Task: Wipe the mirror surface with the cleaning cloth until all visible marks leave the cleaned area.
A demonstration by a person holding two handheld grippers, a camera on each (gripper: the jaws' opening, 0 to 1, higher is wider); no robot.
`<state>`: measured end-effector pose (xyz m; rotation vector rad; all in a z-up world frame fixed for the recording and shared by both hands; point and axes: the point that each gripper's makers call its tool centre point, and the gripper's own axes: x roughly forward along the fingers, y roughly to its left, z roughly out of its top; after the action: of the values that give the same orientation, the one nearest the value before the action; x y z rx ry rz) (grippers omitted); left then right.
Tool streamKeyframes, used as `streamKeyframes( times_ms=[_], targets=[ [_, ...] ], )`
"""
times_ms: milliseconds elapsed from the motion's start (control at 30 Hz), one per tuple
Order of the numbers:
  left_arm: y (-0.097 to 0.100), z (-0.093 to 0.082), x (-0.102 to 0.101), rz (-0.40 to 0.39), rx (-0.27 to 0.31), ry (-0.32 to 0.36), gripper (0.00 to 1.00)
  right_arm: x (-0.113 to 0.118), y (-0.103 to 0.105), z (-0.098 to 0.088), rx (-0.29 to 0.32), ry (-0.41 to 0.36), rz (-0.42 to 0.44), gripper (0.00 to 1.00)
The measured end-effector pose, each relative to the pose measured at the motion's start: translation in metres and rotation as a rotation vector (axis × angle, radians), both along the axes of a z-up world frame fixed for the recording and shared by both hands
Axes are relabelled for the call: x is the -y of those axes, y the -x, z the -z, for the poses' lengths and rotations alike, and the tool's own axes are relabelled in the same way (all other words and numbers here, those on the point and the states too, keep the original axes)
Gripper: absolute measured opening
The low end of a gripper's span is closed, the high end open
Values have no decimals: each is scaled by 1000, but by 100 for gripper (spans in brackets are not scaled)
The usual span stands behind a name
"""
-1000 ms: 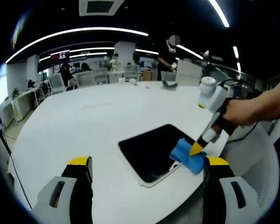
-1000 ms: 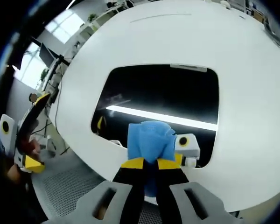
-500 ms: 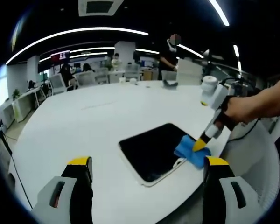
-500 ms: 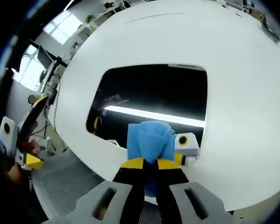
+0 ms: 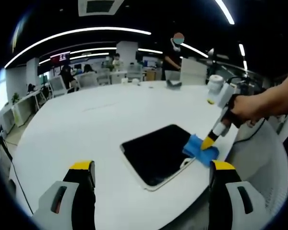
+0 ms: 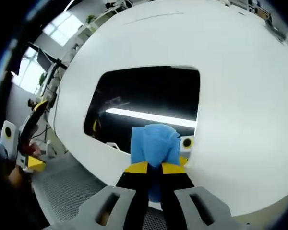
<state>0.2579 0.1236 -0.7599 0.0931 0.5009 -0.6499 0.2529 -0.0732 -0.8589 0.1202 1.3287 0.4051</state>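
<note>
A dark rectangular mirror (image 5: 157,153) (image 6: 144,100) with a white rim lies flat on the round white table (image 5: 86,124). A blue cleaning cloth (image 5: 200,149) (image 6: 155,145) rests on the mirror's near right corner, and my right gripper (image 5: 207,143) (image 6: 154,167) is shut on it, held by a person's hand (image 5: 247,109). In the right gripper view the mirror reflects a ceiling light strip and the gripper. My left gripper (image 5: 151,167) is open above the table's near edge, a little short of the mirror, holding nothing; it also appears at the left edge of the right gripper view (image 6: 31,139).
The table (image 6: 240,72) spreads wide beyond the mirror. Small items (image 5: 173,84) sit at its far edge. Office chairs, desks and people stand in the background. Grey floor (image 6: 62,187) lies below the table's near rim.
The right gripper has slid the blue cloth rightward along the mirror's near edge to its right corner. The left gripper stays still.
</note>
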Motion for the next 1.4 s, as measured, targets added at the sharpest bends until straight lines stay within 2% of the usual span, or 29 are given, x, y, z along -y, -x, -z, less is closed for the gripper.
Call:
streamKeyframes(
  times_ms=[433,933,1400],
  targets=[
    [1,5,1,-3,-8,-15,99,5,-3,-1,-11,1,-2,2],
    [-1,8,1,-21,-6,-16,99,8,-21,1,-28,9,-3,2],
    [-2,15,3,-1,-13,-45,99,10,-43,0,-31,15,0,2]
  ],
)
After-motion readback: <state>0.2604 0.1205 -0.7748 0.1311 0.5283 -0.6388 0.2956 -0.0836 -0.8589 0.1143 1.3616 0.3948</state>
